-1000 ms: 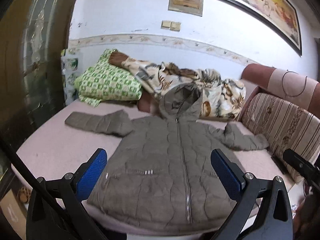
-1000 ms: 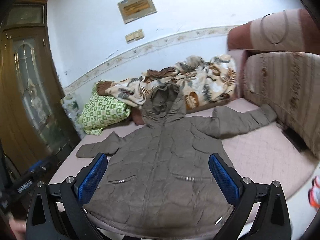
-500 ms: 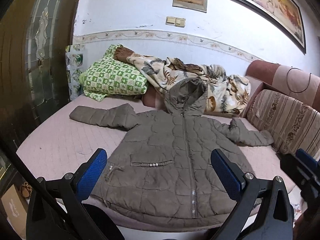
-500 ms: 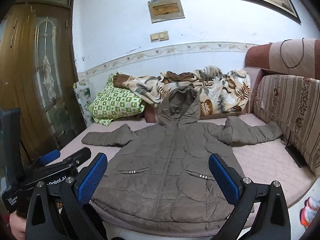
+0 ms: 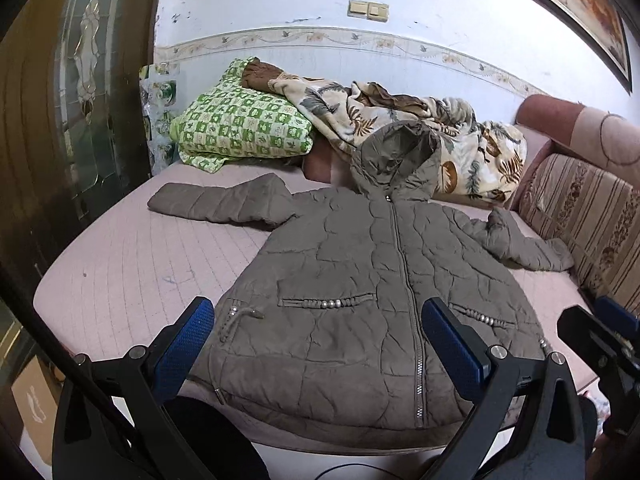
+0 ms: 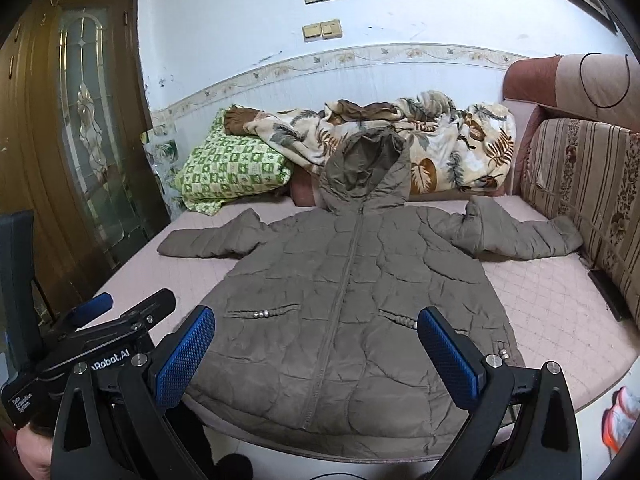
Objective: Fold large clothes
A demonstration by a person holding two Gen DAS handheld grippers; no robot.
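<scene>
Jacket (image 6: 344,300) flat on bed (image 6: 560,312); blanket (image 6: 400,136), pillow (image 6: 232,168) behind hood

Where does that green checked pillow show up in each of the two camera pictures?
Left wrist view: green checked pillow upper left of centre, behind the coat's sleeve.
Right wrist view: pillow left of centre, beside the hood.
Shared landmark: the leaf-print blanket draped over its right end.

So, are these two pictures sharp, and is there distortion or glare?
Left wrist view: the jacket is sharp; fisheye bends the wall border; corners are black. Right wrist view: equally sharp, evenly lit, no strong glare; the door curves at the edge.
</scene>
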